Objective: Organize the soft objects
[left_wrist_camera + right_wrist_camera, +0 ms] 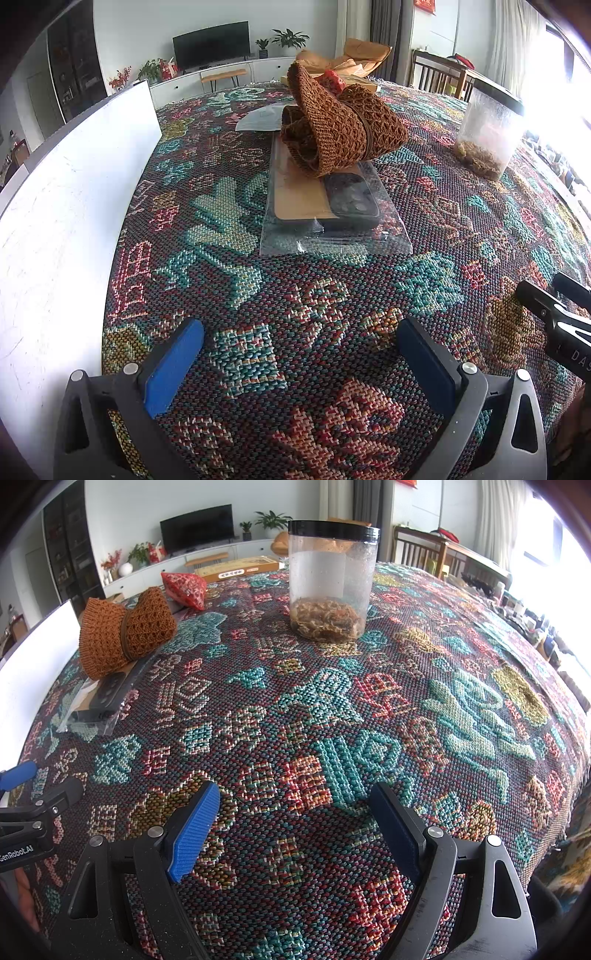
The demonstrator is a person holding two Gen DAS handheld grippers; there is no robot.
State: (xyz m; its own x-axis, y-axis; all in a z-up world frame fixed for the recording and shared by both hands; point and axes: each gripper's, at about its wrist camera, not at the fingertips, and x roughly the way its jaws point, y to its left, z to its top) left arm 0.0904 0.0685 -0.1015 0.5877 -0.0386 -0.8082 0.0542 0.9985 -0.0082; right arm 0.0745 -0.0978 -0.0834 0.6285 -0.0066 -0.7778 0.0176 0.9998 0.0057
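Jaws of left gripper (pixel 301 354) and right gripper (pixel 293 825) spread empty; knitted bundle (pixel 332 122) atop slippery plastic sleeve (pixel 332 221) on desk could slide when grasped.

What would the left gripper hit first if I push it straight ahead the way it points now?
Probably the clear plastic bag holding flat dark items, lying on the patterned cloth. The brown knitted bundle sits on its far end. The left gripper is open; depth is uncertain.
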